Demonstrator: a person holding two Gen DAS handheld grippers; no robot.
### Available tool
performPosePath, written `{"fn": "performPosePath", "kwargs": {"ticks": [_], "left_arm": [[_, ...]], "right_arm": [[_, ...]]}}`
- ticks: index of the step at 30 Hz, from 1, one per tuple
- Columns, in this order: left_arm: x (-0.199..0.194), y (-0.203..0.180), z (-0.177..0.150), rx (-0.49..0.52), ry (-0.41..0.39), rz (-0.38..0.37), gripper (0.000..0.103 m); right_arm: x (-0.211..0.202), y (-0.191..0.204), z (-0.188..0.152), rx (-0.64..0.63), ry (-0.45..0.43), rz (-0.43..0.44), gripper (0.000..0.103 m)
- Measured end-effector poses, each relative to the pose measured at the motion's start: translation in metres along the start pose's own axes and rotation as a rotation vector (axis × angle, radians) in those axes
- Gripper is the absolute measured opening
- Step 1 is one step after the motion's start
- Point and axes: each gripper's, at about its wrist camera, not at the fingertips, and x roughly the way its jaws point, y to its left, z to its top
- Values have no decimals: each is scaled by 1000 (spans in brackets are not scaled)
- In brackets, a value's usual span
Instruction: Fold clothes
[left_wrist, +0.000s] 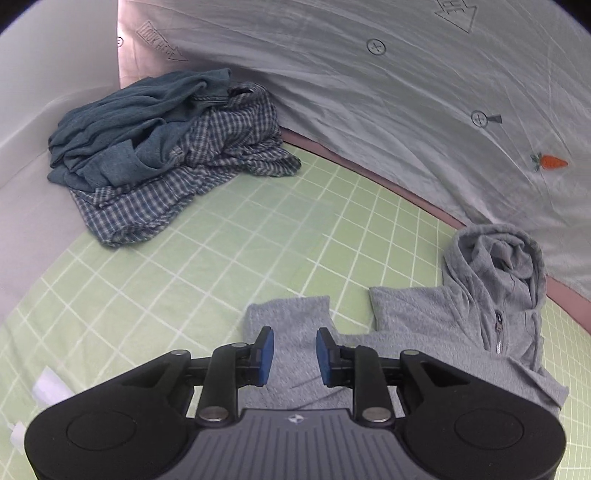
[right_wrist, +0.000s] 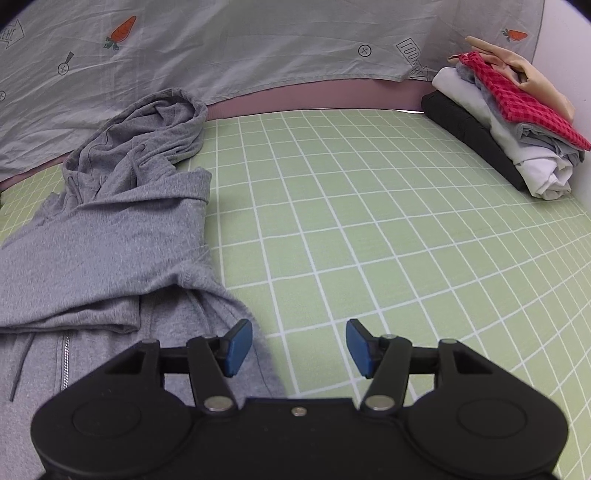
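Left wrist cam: the left gripper (left_wrist: 294, 356) is sitting low over a sleeve of the grey zip hoodie (left_wrist: 461, 325), blue pads (left_wrist: 266, 350) apart with the fabric showing in the gap, nothing pinched as far as I can see. The hoodie lies spread on the green grid sheet (left_wrist: 258, 221), hood up toward the back, zipper pull visible on the right. Off in the far left corner there's a messy heap: a teal top (left_wrist: 136, 125) dumped on a blue plaid shirt (left_wrist: 207, 162). A pale printed sheet (left_wrist: 369, 92) with a little carrot hangs behind.

Right wrist cam: the right gripper (right_wrist: 299, 349) has its fingers wide apart and holds nothing, left pad (right_wrist: 238, 347) just over the hoodie's (right_wrist: 103, 236) edge, the other over bare green sheet (right_wrist: 369, 221). Hoodie fills the left side, one sleeve folded across the chest. Far right corner has a stack of folded clothes (right_wrist: 509, 122), with a red checked piece (right_wrist: 513, 96) near the top.
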Motion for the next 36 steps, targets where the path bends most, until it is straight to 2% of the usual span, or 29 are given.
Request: {"fn": "performPosePath", "kwargs": {"ticks": [2, 4, 8, 11, 15, 18, 19, 20, 25, 32, 36], "left_arm": [[10, -11, -7, 15, 38, -19, 29], [18, -23, -14, 42, 70, -21, 29], [32, -43, -27, 101, 119, -8, 32], [41, -53, -34, 146, 132, 31, 32], [49, -57, -35, 162, 144, 61, 32], [54, -59, -35, 177, 150, 81, 32], [55, -61, -35, 190, 149, 90, 32], [57, -63, -35, 202, 149, 98, 32], [60, -69, -35, 254, 142, 126, 32], [61, -67, -34, 250, 150, 117, 32], [61, -68, -33, 240, 153, 123, 32]], "right_arm": [[7, 1, 11, 23, 1, 51, 47], [15, 3, 22, 51, 1, 91, 43], [34, 14, 45, 80, -4, 151, 39], [48, 23, 58, 93, 5, 213, 38], [63, 26, 67, 115, 19, 267, 34], [74, 23, 75, 147, 26, 302, 25], [78, 22, 77, 158, 29, 314, 18], [81, 21, 80, 169, 31, 326, 17], [100, 16, 92, 224, 44, 386, 16], [128, 9, 112, 303, 61, 467, 16], [145, 4, 128, 349, 49, 485, 16]]}}
